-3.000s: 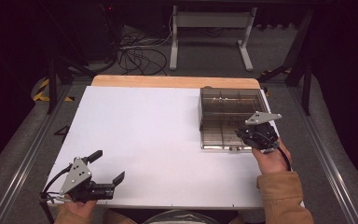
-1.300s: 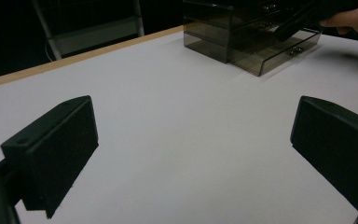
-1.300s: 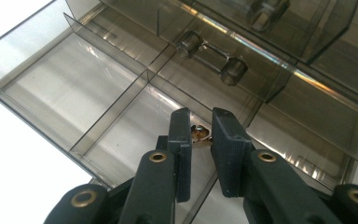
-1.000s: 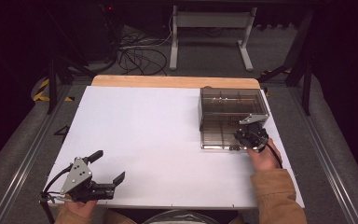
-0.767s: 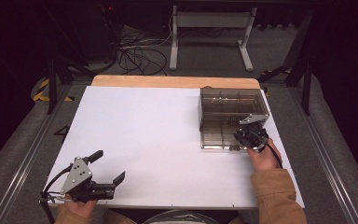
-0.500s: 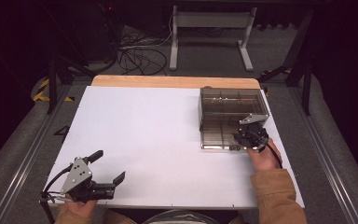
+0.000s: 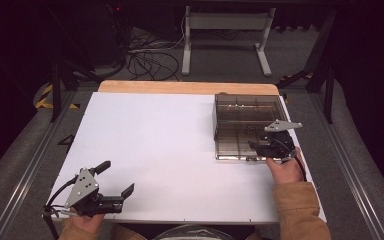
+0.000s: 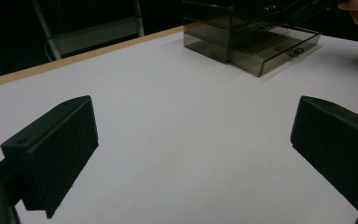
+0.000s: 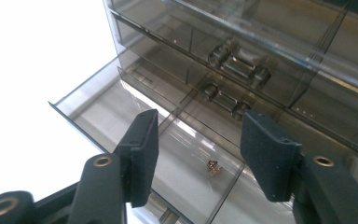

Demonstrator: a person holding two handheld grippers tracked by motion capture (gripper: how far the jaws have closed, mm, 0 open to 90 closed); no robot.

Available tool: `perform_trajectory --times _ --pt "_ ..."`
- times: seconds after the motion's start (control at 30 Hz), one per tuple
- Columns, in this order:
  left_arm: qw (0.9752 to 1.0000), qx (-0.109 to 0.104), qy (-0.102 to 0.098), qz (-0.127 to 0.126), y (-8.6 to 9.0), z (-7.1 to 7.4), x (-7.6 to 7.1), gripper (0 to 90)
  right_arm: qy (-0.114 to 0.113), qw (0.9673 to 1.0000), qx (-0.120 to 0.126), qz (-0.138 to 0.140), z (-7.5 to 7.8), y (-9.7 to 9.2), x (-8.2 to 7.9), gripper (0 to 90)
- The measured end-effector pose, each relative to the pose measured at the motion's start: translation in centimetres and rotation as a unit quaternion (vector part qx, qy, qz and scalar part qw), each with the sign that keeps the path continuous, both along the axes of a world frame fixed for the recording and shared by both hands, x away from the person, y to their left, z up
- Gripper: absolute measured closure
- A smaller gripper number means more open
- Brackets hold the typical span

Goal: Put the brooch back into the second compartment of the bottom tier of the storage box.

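Your right gripper (image 9: 198, 161), fingers just parting and empty, hangs over the pulled-out drawer (image 9: 121, 107) at frame centre where the small earring (image 9: 212, 167) lies released, while your left gripper (image 7: 116, 181) waits spread wide lower left.

The left gripper (image 7: 114, 178) is held low at the near left, lying roughly level, its jaws spread wide with nothing between them. The left hand (image 7: 82, 221) grips it from below at the near edge. The right gripper (image 7: 256, 147) is at the right, pointing away from the person and tilted down; its jaws have just been opening and stand partly apart, empty. The right hand (image 7: 286, 169) holds it from behind, with a tan sleeve (image 7: 300, 210) on the forearm.
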State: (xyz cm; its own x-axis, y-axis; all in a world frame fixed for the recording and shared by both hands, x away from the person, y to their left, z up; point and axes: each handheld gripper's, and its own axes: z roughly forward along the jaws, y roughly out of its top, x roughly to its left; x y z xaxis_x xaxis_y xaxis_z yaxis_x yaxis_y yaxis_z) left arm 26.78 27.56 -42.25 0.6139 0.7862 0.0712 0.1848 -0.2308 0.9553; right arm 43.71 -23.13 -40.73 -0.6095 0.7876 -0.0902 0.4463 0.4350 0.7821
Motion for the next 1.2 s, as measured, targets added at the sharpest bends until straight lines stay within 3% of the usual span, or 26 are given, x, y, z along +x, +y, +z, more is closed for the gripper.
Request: perform_trajectory --times 0.6,0.8,1.2 --pt "1.0 0.0 0.0 0.0 0.0 0.0 0.0 1.6 -0.011 0.9999 0.005 0.011 0.7 0.1 -0.7 41.9" --pt "1.0 -0.002 0.0 0.001 0.0 0.0 0.0 1.6 -0.025 0.9993 0.005 0.028 1.7 0.6 -1.6 38.0" --pt "1.0 -0.002 -0.002 0.001 0.1 0.1 0.0 1.5 -0.049 0.9957 0.031 0.072 3.5 1.7 -3.5 18.7"
